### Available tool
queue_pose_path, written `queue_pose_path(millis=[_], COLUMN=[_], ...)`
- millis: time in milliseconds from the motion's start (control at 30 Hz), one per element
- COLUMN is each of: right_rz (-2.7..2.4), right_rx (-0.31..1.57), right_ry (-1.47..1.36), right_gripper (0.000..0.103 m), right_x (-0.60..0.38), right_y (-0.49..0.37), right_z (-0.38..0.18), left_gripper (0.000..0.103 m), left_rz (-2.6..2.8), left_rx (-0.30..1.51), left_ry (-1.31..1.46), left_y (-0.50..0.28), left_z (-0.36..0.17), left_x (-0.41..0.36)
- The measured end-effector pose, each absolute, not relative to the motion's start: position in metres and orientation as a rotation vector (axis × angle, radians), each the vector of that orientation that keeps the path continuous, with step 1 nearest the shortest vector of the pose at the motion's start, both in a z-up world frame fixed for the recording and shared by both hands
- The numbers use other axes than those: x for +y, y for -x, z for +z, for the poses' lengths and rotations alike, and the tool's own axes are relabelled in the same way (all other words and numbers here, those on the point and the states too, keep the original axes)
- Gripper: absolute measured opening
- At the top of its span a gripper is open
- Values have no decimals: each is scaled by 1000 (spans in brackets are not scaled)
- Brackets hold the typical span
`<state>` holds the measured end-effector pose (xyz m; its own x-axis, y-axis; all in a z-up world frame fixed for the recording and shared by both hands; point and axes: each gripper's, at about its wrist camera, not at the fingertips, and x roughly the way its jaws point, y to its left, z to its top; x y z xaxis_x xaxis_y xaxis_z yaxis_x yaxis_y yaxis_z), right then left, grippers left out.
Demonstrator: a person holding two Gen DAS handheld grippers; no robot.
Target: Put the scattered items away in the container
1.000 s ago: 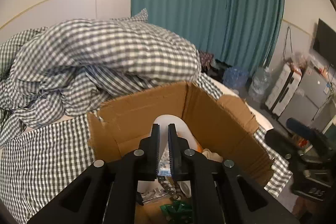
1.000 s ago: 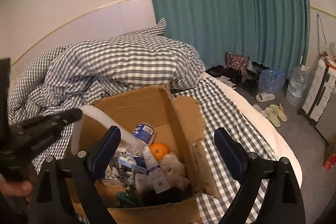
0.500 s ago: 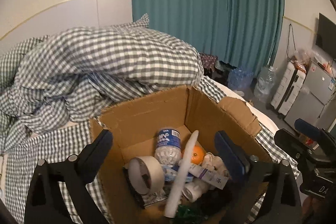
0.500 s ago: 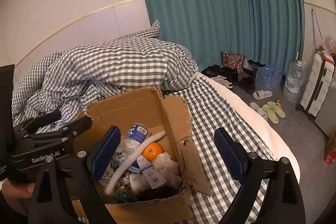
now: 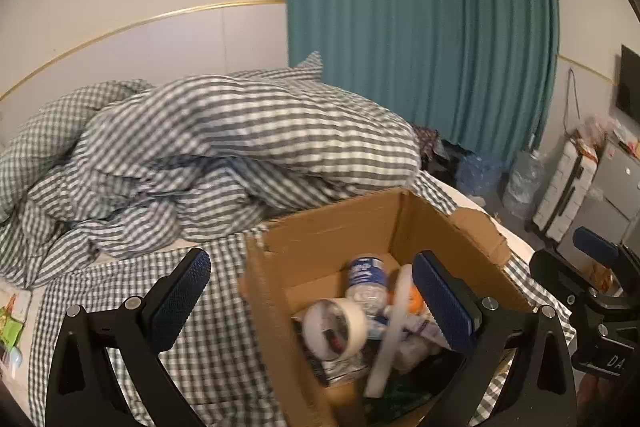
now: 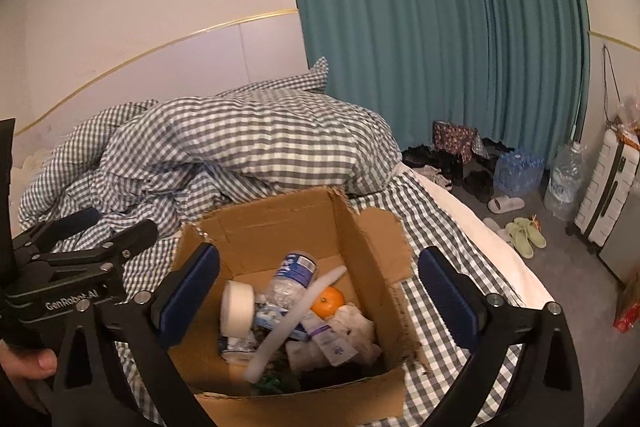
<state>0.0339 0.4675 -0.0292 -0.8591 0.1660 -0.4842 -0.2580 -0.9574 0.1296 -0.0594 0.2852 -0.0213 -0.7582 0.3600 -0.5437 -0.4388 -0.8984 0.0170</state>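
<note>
Right gripper (image 6: 318, 301) jaws are seen opening, nothing pressed between the pads; left gripper (image 5: 308, 301) jaws are spread wide, nothing held. Just beyond, the cardboard box (image 6: 280, 227) is set on the checked bed sheet (image 6: 436, 227). Inside are a white foam strip (image 6: 296, 319) lying across a tape roll (image 6: 237, 307), a plastic bottle (image 6: 294, 277), an orange (image 6: 328, 301) and tubes. Farther off, a checked duvet (image 6: 248, 143) is piled; a teal curtain (image 6: 440, 27) is hung behind.

Your cardboard box (image 5: 320, 239) loses its near wall below the left view's edge; motion blur smears the tape roll (image 5: 336, 327), and a dark green item (image 6: 272, 383), perhaps a packet, stays half buried.
</note>
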Motion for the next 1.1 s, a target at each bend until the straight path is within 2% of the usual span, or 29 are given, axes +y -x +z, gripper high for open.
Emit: queue_pose_path(millis=[367,833,1100], right_rz=[2903,3045,3110], right_rx=[167,81,45], right_ry=[733,735,747], right_gripper=[103,103,103], right_x=[398,315,272], right_y=[-20,-6,-5], right_z=[-13,0,5], left_gripper=[103,103,103], left_rz=[2728,2899,2992], left_rx=[69,-71,-52], left_ry=[738,778,753], left_y=[54,41,20], left_z=[6,10,20], left_x=[184,57,13])
